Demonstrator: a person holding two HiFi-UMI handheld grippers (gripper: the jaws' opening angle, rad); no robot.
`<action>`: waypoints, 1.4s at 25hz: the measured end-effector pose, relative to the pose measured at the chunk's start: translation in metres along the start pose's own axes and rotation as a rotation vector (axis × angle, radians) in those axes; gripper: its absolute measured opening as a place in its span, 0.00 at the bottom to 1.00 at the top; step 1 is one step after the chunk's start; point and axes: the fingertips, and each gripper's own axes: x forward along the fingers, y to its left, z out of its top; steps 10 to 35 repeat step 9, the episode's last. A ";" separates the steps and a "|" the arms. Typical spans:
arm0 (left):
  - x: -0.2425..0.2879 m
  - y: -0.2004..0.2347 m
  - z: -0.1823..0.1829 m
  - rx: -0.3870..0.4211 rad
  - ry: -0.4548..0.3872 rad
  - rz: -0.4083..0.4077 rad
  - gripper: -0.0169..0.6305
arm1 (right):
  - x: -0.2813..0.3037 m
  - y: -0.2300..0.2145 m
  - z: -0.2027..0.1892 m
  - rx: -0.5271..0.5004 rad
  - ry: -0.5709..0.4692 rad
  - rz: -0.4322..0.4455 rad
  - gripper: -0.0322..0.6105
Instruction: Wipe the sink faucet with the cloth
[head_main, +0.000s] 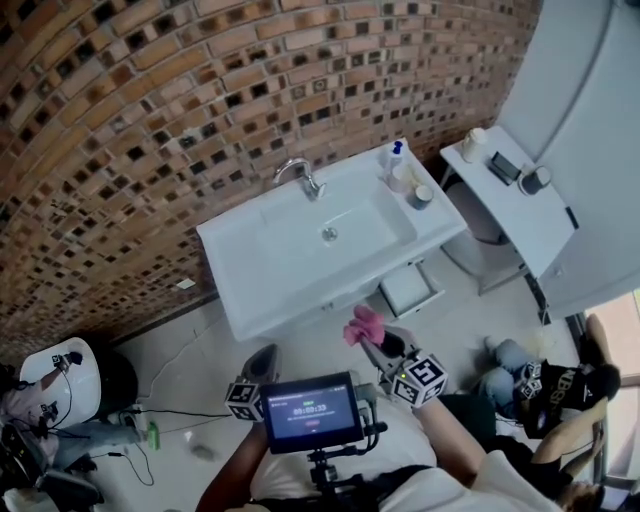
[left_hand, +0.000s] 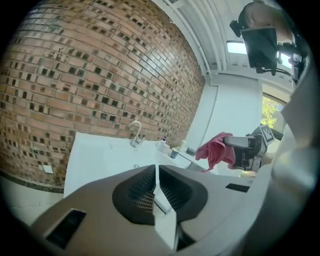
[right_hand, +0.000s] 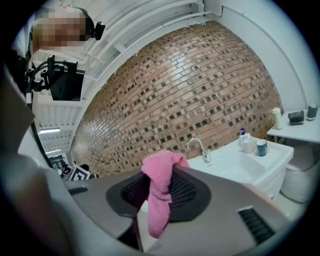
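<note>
A chrome faucet (head_main: 300, 177) stands at the back of the white sink (head_main: 270, 285) against the brick wall. It also shows as the faucet (left_hand: 135, 133) and the faucet (right_hand: 200, 148) in the two gripper views. My right gripper (head_main: 368, 338) is shut on a pink cloth (head_main: 362, 325), held short of the sink's front edge. That cloth (right_hand: 159, 192) hangs down between the jaws, and the pink cloth (left_hand: 216, 149) is at the right of the left gripper view. My left gripper (head_main: 264, 357) is shut with nothing in it, below the sink's front.
A soap bottle (head_main: 396, 162) and a small cup (head_main: 421, 196) stand on the sink's right rim. A white side shelf (head_main: 515, 215) with small items is at the right, a toilet beneath it. A person sits on the floor at the lower right, clutter at the lower left.
</note>
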 end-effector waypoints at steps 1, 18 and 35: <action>0.000 0.001 0.001 -0.001 -0.002 -0.007 0.04 | 0.001 -0.001 0.000 -0.004 0.001 -0.006 0.22; -0.003 0.021 0.005 -0.044 -0.014 -0.006 0.04 | 0.001 -0.009 -0.007 -0.004 -0.004 -0.081 0.22; -0.003 0.021 0.005 -0.044 -0.014 -0.006 0.04 | 0.001 -0.009 -0.007 -0.004 -0.004 -0.081 0.22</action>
